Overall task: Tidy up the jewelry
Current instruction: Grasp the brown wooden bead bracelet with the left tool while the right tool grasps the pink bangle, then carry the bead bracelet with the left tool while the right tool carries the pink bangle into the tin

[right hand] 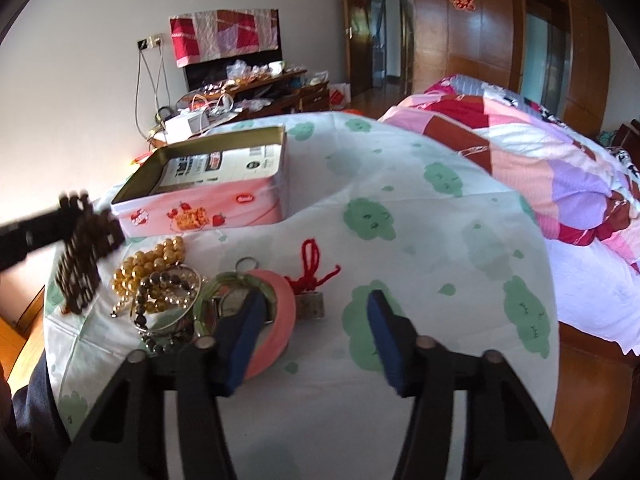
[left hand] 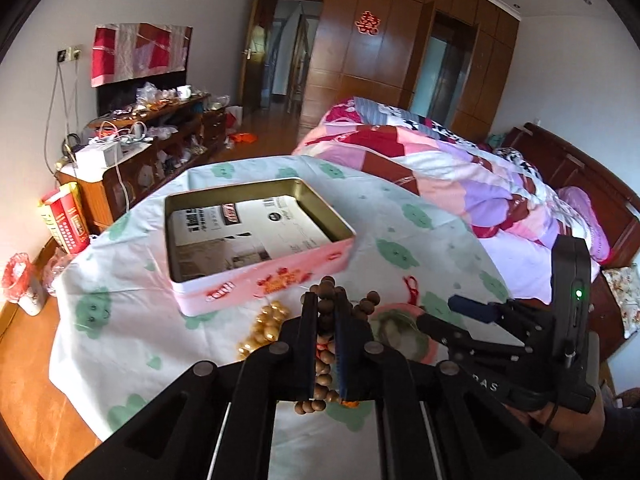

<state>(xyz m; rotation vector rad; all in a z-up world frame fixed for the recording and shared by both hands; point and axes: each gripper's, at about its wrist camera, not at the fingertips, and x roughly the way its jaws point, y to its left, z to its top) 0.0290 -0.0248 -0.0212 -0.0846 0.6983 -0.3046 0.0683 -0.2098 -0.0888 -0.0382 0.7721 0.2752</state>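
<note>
My left gripper (left hand: 325, 300) is shut on a brown wooden bead string (left hand: 325, 364) that hangs from it above the table, just in front of the open pink tin (left hand: 260, 280). The same string shows blurred in the right wrist view (right hand: 82, 264), left of the tin (right hand: 208, 208). My right gripper (right hand: 316, 300) is open and empty over a pile of jewelry: gold beads (right hand: 148, 264), dark bead bracelet (right hand: 160, 300), green bangle (right hand: 224, 284), pink ring-shaped piece (right hand: 276, 312), and a red cord with a small lock (right hand: 312, 276). The gold beads also show in the left wrist view (left hand: 264, 328).
The table carries a white cloth with green cloud prints (right hand: 400, 208). A bed with a patchwork quilt (left hand: 460, 176) stands to the right. A cluttered wooden cabinet (left hand: 152, 136) is at the far left. The tin holds a printed paper liner (left hand: 240, 228).
</note>
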